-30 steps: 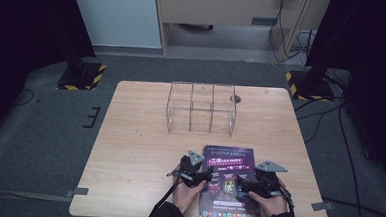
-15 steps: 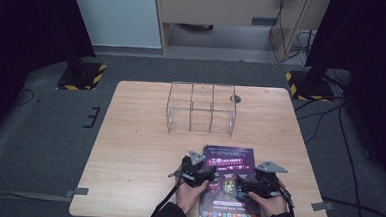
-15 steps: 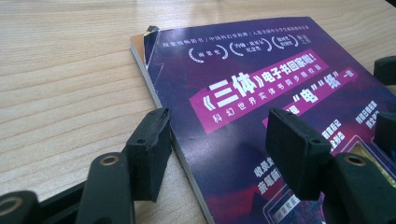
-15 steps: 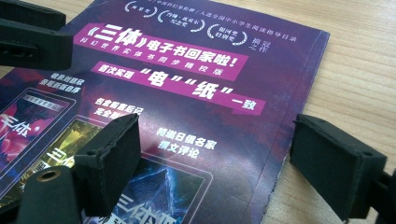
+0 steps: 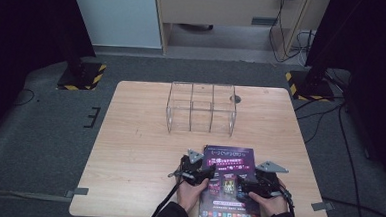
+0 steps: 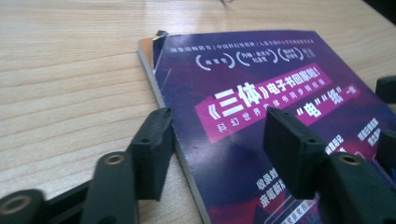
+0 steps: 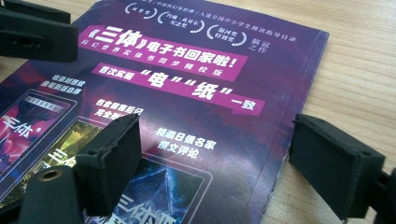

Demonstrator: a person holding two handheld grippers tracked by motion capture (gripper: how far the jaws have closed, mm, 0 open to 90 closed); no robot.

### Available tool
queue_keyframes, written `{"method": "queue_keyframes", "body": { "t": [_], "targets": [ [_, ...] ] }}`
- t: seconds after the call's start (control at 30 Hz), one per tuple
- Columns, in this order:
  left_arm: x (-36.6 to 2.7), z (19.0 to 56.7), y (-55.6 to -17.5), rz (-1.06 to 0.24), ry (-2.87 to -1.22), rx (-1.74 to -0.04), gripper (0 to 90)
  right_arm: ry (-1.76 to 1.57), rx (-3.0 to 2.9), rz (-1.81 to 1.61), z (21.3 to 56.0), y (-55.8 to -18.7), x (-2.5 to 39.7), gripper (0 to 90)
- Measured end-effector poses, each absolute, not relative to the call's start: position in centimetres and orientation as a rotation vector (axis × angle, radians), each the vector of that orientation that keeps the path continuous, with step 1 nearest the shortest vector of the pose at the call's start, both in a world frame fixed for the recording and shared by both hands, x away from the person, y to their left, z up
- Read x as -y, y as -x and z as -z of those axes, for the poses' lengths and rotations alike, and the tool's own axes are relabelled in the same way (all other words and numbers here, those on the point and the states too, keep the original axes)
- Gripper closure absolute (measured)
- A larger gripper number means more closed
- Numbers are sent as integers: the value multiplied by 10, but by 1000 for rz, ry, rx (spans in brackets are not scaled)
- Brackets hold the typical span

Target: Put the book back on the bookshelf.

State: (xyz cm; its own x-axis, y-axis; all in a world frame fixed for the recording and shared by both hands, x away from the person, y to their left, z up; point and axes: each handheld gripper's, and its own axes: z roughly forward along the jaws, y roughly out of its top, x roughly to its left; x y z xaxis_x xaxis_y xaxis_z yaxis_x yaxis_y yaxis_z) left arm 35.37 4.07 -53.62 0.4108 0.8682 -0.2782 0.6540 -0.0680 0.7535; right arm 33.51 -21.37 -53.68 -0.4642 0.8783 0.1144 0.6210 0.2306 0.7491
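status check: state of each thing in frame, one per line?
magazine: closed, flat on the table, near edge.
clear organizer: upright, empty, far side of table.
left gripper: open, jaws straddling the magazine's left edge.
right gripper: open, jaws straddling its right edge.

Evenly and softly lit from above across the wooden table point(image 5: 143, 151), falling off to near-black at both side edges of the high view, with only faint shadows under the clear acrylic rack point(image 5: 201, 108). Soft and somewhat coarse in that view; sharper in both gripper views on the glossy purple book cover point(image 7: 196, 102), blurred on the nearest black jaws, with pale sheen on the wood toward the far edge.
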Motion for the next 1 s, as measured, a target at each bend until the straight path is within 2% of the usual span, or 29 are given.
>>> {"method": "queue_keyframes", "body": {
  "t": [0.23,0.5,0.77,0.83,1.0],
  "targets": [
    [-48,538,-354,-252,-1724,-1337,489,-1394,-2178,-1087,537,-335,214,177],
    [-57,525,-345,-172,-1589,-1192,520,-1399,-2174,-1103,537,-336,216,181],
    [-53,521,-343,-183,-1640,-1136,474,-1401,-2175,-1110,537,-336,217,186],
    [-47,526,-342,-59,-1679,-1114,473,-1395,-2176,-1112,537,-336,217,187],
    [-37,535,-336,-119,-1764,-1097,467,-1384,-2188,-1110,537,-336,215,197]
  ]
}}
